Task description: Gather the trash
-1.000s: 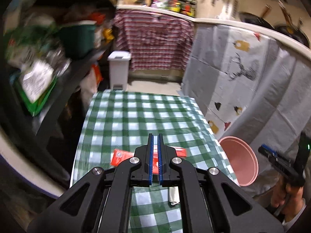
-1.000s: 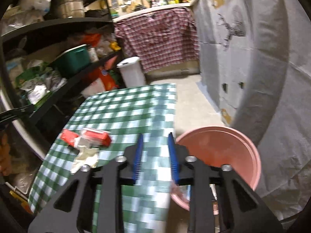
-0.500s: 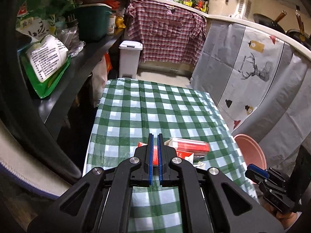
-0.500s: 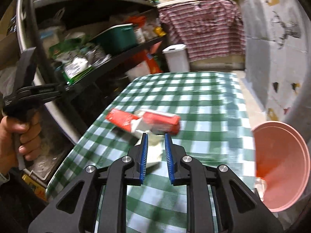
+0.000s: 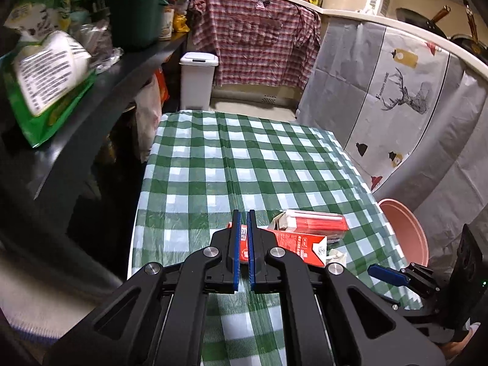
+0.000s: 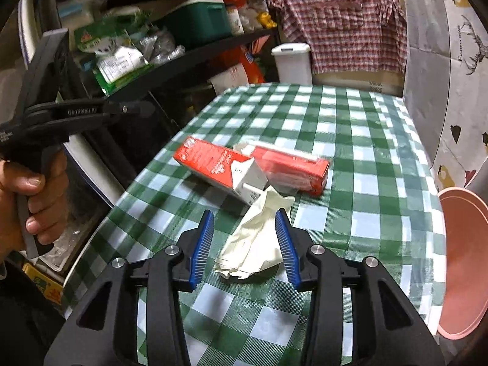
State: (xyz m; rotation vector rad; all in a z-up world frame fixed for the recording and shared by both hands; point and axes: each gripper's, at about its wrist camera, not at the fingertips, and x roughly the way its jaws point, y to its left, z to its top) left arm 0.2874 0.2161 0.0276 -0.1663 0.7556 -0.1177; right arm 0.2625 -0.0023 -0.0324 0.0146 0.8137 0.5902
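Observation:
A red and white carton (image 6: 219, 167) lies flat on the green checked table (image 6: 350, 140). A second red box (image 6: 292, 164) lies right behind it. A crumpled white wrapper (image 6: 259, 238) lies in front of them. My right gripper (image 6: 245, 238) is open, its blue pads on either side of the wrapper just above the table. My left gripper (image 5: 243, 244) is shut and empty, held over the near left edge of the table, just before the red carton (image 5: 292, 244). The second red box (image 5: 317, 221) shows beyond it. It also shows in the right wrist view (image 6: 91, 113) at left.
A pink bin (image 6: 463, 262) stands off the table's right edge; it also shows in the left wrist view (image 5: 402, 228). Dark shelves (image 6: 183, 61) crowded with bags and a green tub run along the left. A white pedal bin (image 5: 196, 79) stands beyond the far end.
My right gripper has swung left from the pink bin to the wrapper, and its jaws have opened wider. My left gripper has stayed shut and drifted slightly back and left.

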